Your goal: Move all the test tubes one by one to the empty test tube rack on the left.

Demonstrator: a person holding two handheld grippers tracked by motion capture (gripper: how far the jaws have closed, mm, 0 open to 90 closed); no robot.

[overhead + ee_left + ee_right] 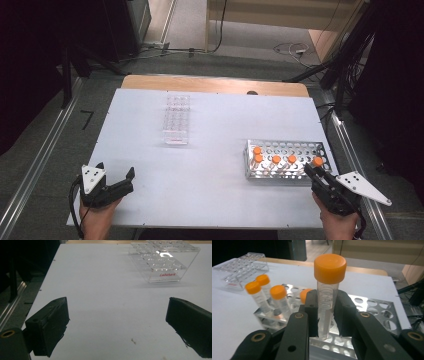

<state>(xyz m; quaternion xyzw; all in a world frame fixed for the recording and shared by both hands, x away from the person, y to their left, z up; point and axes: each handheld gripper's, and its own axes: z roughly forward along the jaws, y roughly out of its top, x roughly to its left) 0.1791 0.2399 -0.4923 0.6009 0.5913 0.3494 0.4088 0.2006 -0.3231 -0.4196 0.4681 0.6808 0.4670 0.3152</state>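
The orange-capped tube (317, 162) stands at the near right corner of the metal rack (300, 148) in the high view, with the right gripper (315, 174) right at it; four more capped tubes (276, 159) sit in the rack's near rows. The clear plastic rack (177, 120) lies well apart on the white worktop (215, 125), toward the far left. The left gripper (117, 175) rests near the worktop's near left corner, its fingers apart.

In the left gripper view, its two black fingers (48, 325) stand wide over bare worktop (110, 305), the clear plastic rack (162, 262) farther off.

In the right gripper view, the fingers (312, 312) are clamped on the orange-capped tube (328, 302), which stands upright with its foot just above the metal rack (374, 307). The other capped tubes (278, 293) lean in their holes to the left.
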